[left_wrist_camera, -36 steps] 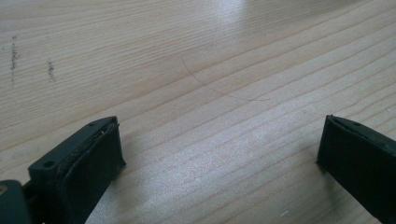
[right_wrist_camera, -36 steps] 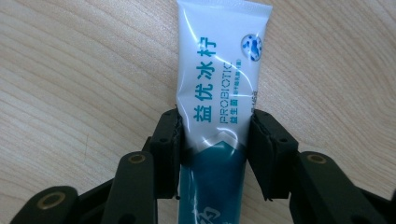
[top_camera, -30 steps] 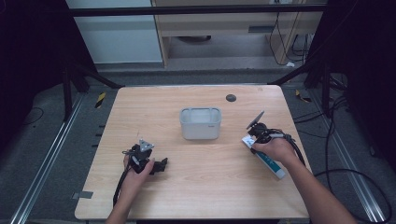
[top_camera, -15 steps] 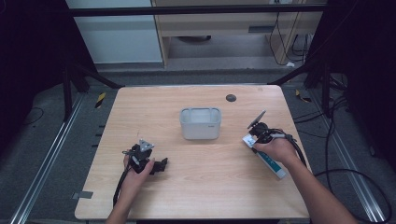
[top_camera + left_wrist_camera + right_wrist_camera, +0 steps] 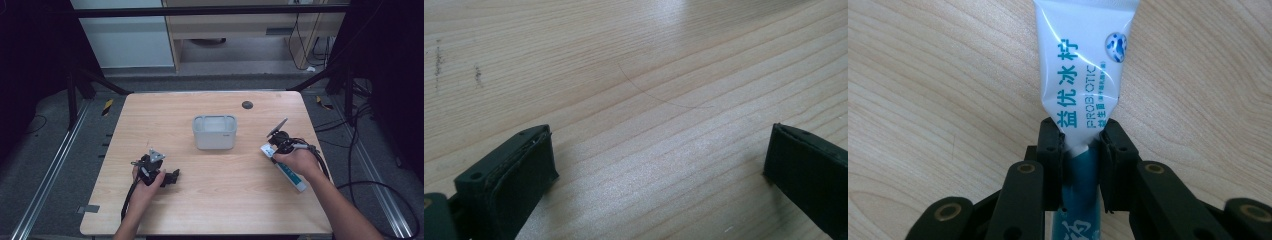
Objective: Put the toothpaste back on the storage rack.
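Observation:
A white and teal toothpaste tube [image 5: 1083, 65] with blue lettering lies flat on the wooden table [image 5: 235, 200]. My right gripper [image 5: 1082, 145] is shut on it, its jaws pinching the tube's narrower teal part. In the high view the tube [image 5: 292, 177] lies slantwise at the table's right, under the right hand, with the right gripper [image 5: 280, 149] at its upper end. My left gripper [image 5: 659, 150] stands open low over bare wood with nothing between its jaws. It rests at the front left of the table, held by the left hand, the left gripper [image 5: 170, 176] pointing right.
A pale grey rectangular container [image 5: 215, 132] stands at the middle of the table, open at the top. A small dark round spot [image 5: 246, 104] sits near the far edge. Cables trail from both grippers toward the table's front and right side.

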Action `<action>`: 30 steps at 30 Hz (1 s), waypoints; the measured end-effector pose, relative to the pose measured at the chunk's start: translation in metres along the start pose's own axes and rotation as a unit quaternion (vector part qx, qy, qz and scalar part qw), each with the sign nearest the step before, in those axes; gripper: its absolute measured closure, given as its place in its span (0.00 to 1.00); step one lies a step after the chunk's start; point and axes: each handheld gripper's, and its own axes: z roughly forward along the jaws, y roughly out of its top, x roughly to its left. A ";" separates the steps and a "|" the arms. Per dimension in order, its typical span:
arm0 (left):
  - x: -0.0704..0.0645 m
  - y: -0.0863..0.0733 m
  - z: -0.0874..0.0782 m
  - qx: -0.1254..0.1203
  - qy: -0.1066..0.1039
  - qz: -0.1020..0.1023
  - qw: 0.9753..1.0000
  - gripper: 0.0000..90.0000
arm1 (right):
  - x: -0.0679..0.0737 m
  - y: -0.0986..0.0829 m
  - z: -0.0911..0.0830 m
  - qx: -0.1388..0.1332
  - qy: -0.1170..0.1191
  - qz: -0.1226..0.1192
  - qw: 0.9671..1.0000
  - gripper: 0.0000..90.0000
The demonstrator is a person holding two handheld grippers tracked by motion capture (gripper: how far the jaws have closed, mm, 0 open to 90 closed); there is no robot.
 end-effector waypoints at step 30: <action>0.000 0.000 0.000 0.000 0.000 0.000 1.000 0.00 | -0.016 0.007 -0.051 -0.112 0.014 0.004 0.994 0.84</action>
